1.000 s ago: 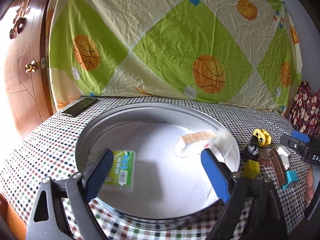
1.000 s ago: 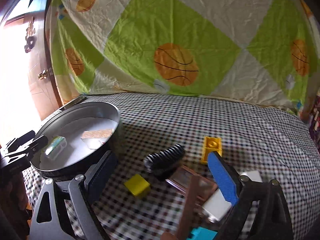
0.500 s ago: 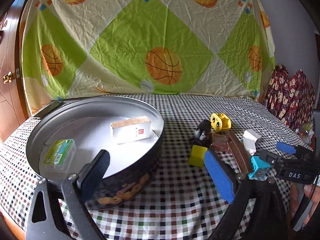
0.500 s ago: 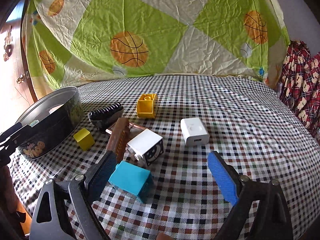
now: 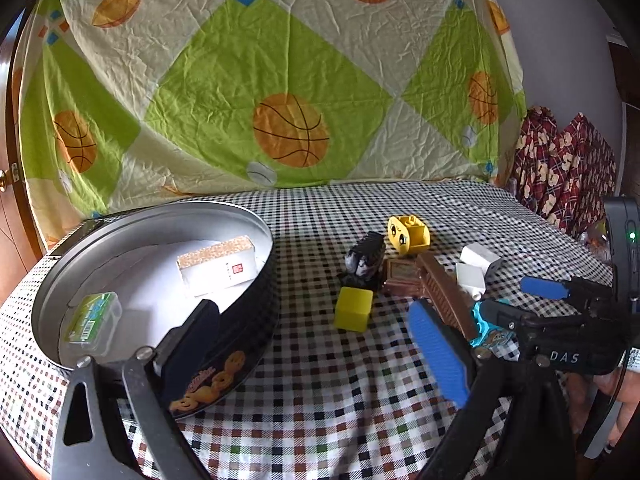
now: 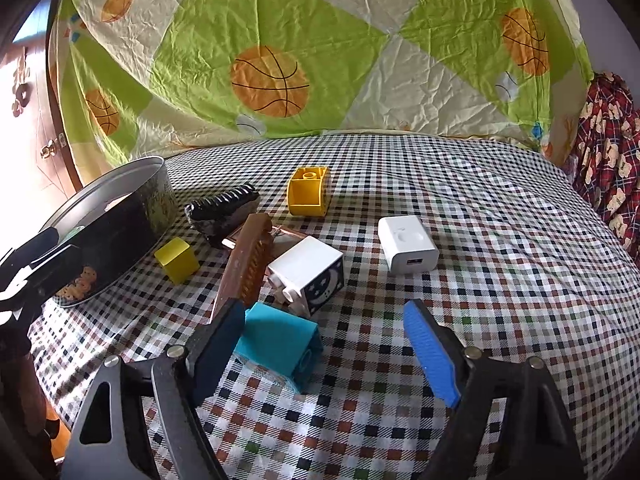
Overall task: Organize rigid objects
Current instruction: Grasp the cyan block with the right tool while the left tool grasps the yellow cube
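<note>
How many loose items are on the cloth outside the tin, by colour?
Yellow: 2 (cube, face brick)
White: 2 (moon brick, charger)
Brown: 2 (comb, flat framed piece)
Black: 1 (ridged piece)
Teal: 1 (teal brick)
Total: 8

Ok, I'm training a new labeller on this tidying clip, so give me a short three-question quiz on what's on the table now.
1. True or false: the round tin already holds two things.
2. Which thing lies between the right gripper's jaws? A) the white charger B) the turquoise block C) the yellow cube
3. Fill in: the left gripper is ____ and holds nothing.

Key:
1. True: a green-labelled box and a white carton.
2. B. The jaws have just been closing, but the pads do not press on it yet.
3. Open.
</note>
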`<move>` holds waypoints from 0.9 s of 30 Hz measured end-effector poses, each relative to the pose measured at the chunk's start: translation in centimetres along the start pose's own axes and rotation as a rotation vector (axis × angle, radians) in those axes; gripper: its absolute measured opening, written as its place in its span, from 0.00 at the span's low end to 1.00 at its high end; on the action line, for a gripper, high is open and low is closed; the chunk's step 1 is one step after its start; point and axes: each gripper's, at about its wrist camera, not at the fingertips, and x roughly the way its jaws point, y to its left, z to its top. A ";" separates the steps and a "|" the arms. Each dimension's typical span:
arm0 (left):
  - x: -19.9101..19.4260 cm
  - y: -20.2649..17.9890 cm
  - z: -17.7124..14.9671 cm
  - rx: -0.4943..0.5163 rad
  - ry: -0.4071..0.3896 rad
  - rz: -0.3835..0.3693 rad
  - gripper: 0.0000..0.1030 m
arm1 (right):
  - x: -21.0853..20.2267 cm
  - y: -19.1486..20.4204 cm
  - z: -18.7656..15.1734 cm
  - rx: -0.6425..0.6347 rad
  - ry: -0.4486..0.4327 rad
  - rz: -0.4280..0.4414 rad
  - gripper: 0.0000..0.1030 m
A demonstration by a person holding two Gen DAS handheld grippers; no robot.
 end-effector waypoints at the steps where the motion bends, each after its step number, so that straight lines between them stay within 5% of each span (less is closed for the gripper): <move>1: 0.1 -0.2 0.0 0.002 0.004 -0.004 0.94 | 0.0 0.3 -0.1 -0.015 0.003 0.011 0.81; 11: 0.6 -1.7 0.1 0.047 0.015 -0.027 0.94 | 0.9 -1.5 0.2 0.093 0.057 0.021 0.73; 20: 3.2 -3.3 0.4 0.088 0.110 -0.106 0.87 | 1.5 -0.5 0.4 0.038 0.084 0.001 0.61; 27: 5.4 -3.2 0.7 0.073 0.192 -0.141 0.81 | 2.0 -0.7 0.6 0.039 0.111 -0.010 0.61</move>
